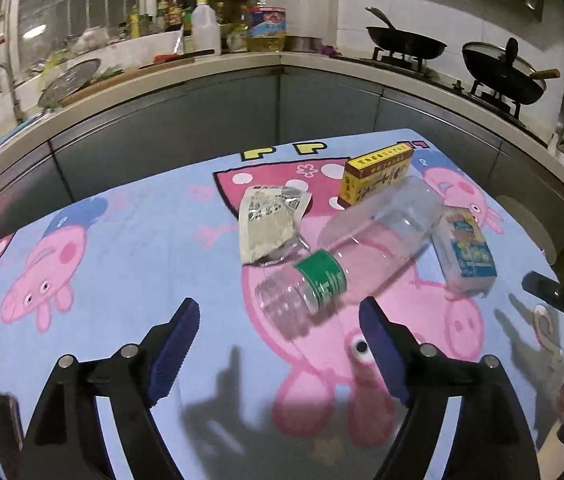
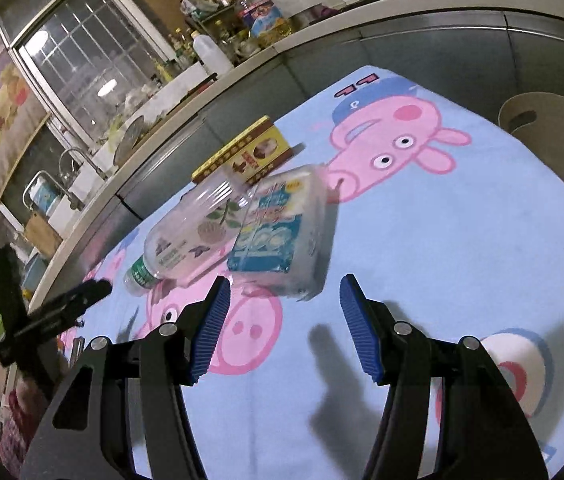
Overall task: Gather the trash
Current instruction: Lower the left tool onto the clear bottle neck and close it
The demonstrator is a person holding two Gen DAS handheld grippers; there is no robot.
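Four pieces of trash lie bunched together on the cartoon-pig cloth (image 1: 129,248) of the tabletop, probably so either gripper can reach them. A clear plastic bottle (image 1: 346,256) with a green label lies on its side, its far end resting on the blue-and-white tissue pack (image 1: 466,252). A yellow carton (image 1: 374,174) sits just behind, and a crumpled white wrapper (image 1: 265,228) lies beside the bottle's middle.

The left gripper (image 1: 277,344) hovers with jaws spread and empty. The bottle's neck end sits just ahead of them, slightly toward the right-hand pad (a likely first pick).

The right gripper (image 2: 284,328) also has its jaws spread, holding nothing. The tissue pack (image 2: 282,236) lies just ahead, roughly centred between them, not yet touched. A pale bin (image 2: 542,128) stands past the tabletop's far edge.
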